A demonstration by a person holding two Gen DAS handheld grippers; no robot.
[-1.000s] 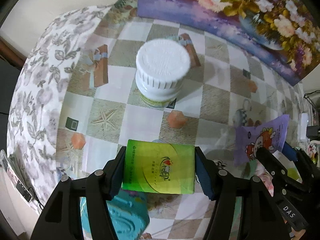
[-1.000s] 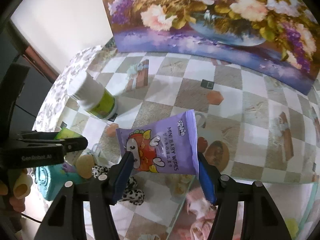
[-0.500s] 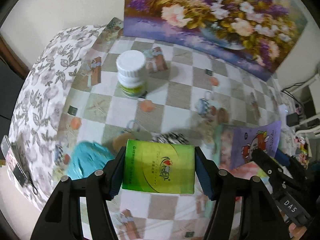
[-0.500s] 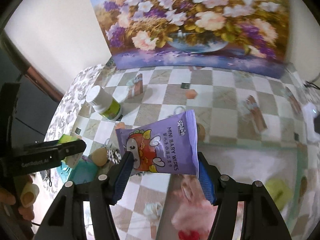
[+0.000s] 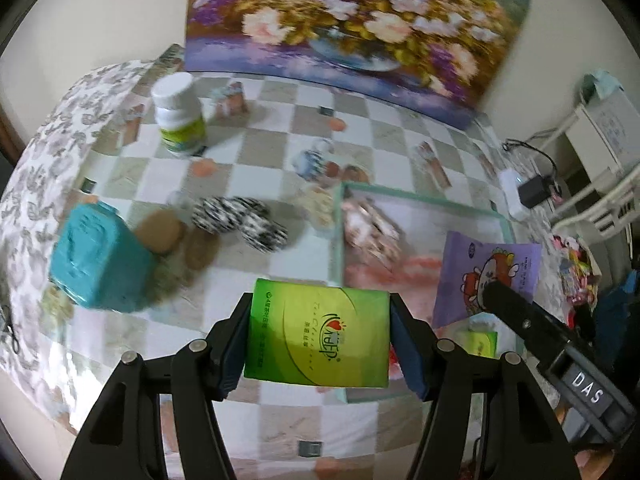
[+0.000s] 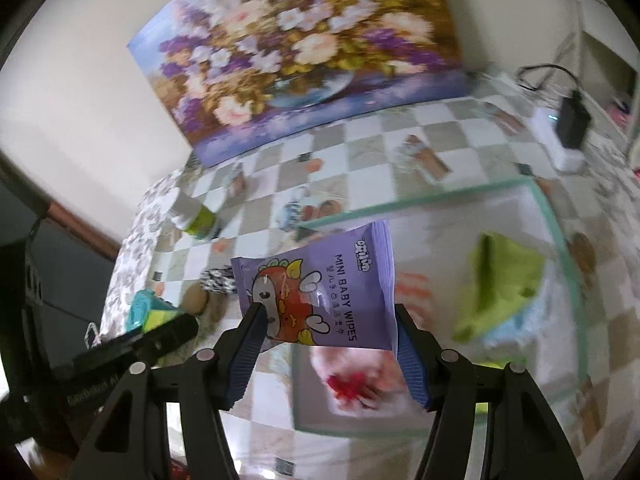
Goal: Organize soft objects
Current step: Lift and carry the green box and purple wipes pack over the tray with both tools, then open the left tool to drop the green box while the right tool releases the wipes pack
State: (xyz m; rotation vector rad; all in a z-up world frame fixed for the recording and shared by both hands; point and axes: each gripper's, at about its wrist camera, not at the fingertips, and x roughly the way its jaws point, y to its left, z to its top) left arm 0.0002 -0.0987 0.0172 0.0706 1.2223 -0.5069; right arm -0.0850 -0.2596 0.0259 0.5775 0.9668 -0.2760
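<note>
I am clamping a glossy green rectangular tissue pack (image 5: 318, 336) between the pads of my left claw (image 5: 319, 342), and a crinkly purple baby-wipes pouch (image 6: 320, 292) printed with a cartoon creature between the pads of my right claw (image 6: 326, 344). Both packs are hanging above the checked, shiny tablecloth (image 5: 280, 160).

Ahead and to the right of my left claw, a shallow tray with a pale green rim (image 5: 342, 232) is holding a blurred pinkish fabric bundle (image 5: 370, 230). My right view is looking down into that tray just beyond its pouch and adds a lime-green folded cloth (image 6: 504, 280) and something fluffy pink with a red spot (image 6: 352, 380), both smeared.

Only the left view is showing clearly, ahead to the left, a teal moulded block (image 5: 100, 260), two brown rounded lumps (image 5: 160, 234) and black-and-white striped plush rolls (image 5: 240, 220). Farther off stands a white-capped plastic bottle (image 5: 178, 114) with a green label.
</note>
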